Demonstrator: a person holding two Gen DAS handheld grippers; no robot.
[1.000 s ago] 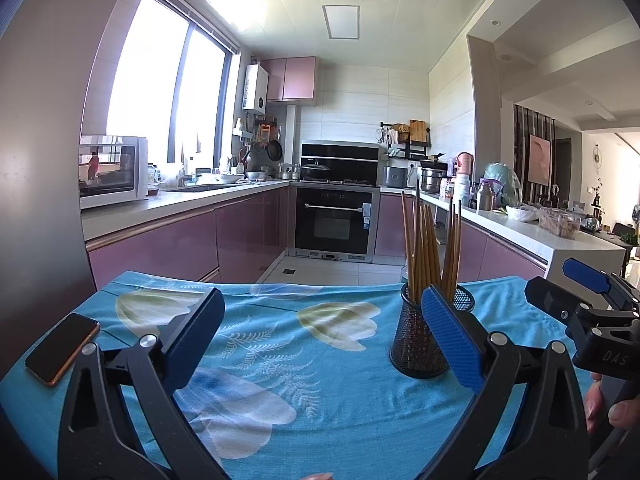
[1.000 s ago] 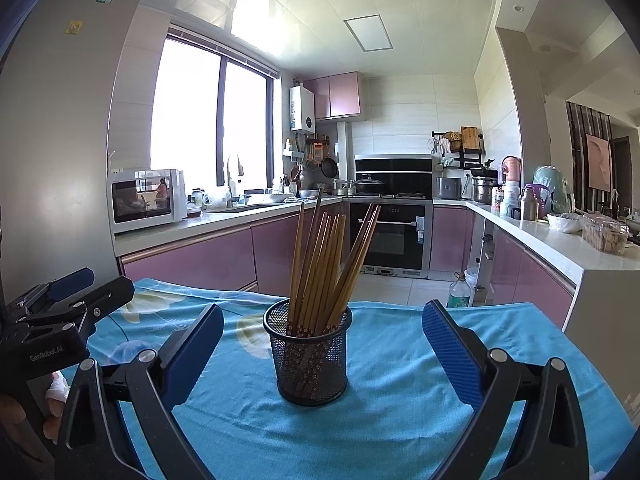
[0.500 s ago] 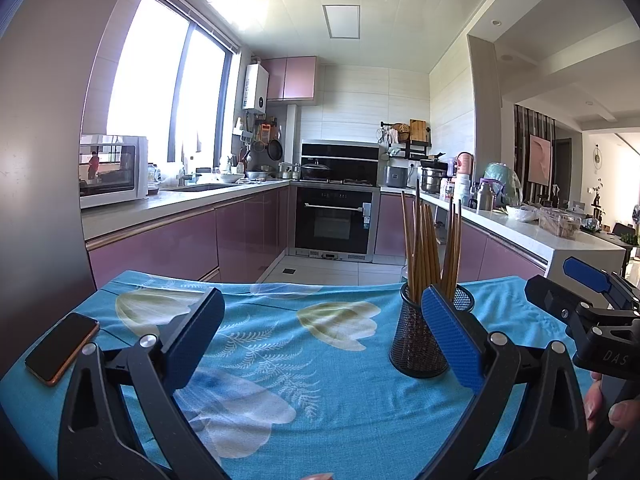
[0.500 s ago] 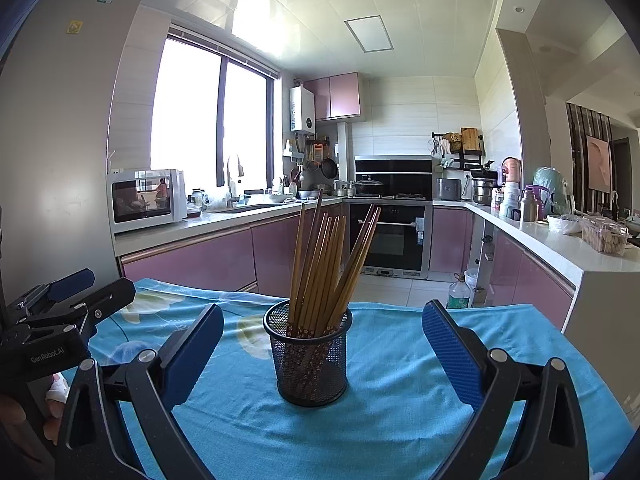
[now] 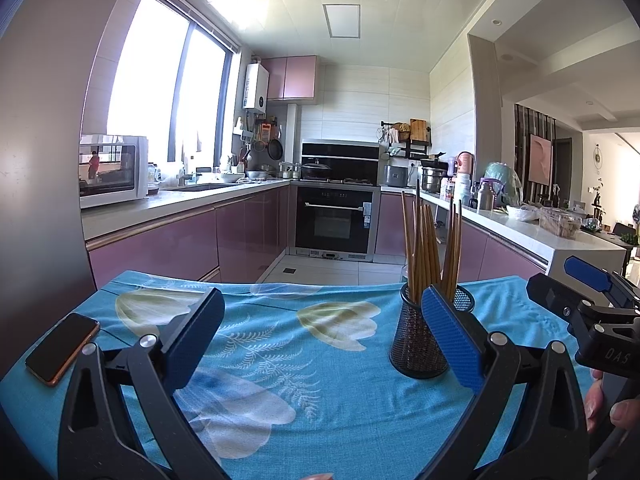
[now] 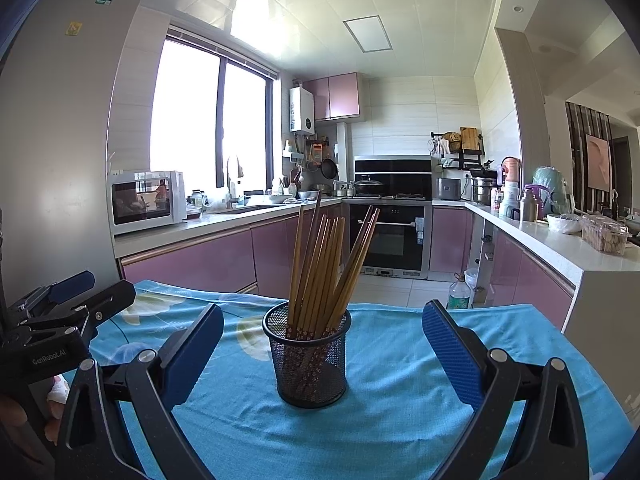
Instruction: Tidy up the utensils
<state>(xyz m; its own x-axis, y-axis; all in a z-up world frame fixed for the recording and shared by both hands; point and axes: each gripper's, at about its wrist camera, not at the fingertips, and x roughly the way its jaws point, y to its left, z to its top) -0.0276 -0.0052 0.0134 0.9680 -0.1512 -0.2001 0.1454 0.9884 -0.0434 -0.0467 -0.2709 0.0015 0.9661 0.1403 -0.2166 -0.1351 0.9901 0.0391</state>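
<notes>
Your left gripper (image 5: 320, 332) hides part of the mesh cup (image 5: 420, 340), and your right gripper (image 6: 322, 344) shows only at the frame edge in the left view. A blue floral cloth (image 6: 400, 400) covers the table, with the kitchen beyond. Both grippers are spread apart, empty. Chopsticks (image 6: 324, 268) stand in the cup at 12 o'clock from your right gripper. A phone (image 5: 62, 348) lies at 9 o'clock.

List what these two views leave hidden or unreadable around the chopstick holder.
- Chopsticks: exact count unclear in both views; they overlap, and the mesh holder veils their lower ends.
- Holder's right side, left wrist view: covered by the left gripper's blue pad.
- Phone: dark screen, nothing readable; out of the right wrist view.
- Near table edge: cut off by the frame bottom behind the right gripper.
</notes>
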